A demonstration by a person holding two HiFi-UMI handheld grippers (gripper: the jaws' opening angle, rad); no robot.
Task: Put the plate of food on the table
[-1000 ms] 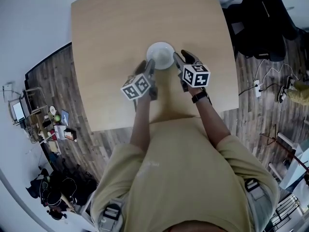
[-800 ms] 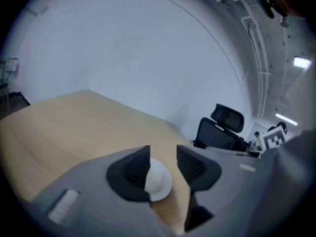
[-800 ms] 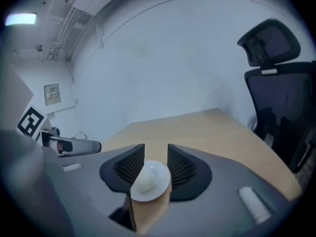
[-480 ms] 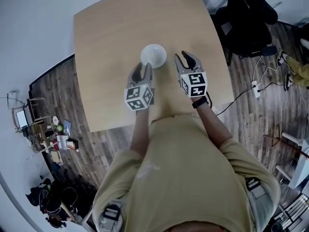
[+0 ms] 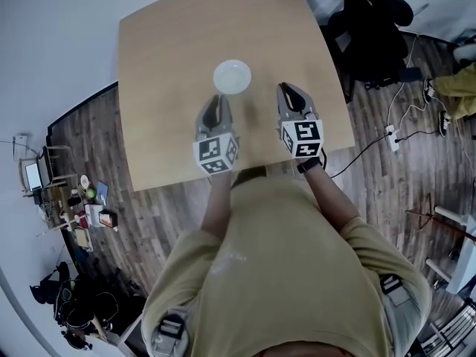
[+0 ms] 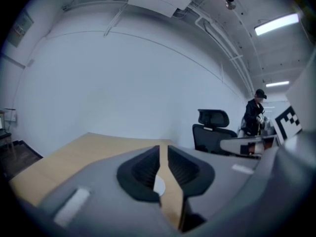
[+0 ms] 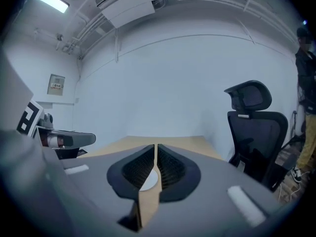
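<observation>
A small white plate rests on the light wooden table, near its middle. No food on it can be made out. My left gripper hovers just short of the plate on the left, its jaws closing with a narrow gap and nothing between them. My right gripper sits to the plate's right and nearer me, jaws closing to a thin slit, also empty. A sliver of the plate shows through the left gripper, and the plate also peeks through the right gripper.
A black office chair stands off the table's far right corner, and the chair also shows in the right gripper view. Cables and a power strip lie on the wooden floor at the right. A person stands far off.
Both grippers have let go of the plate and pulled back toward me. Their jaws have gone from wide apart to nearly together. The plate stays on the table.
</observation>
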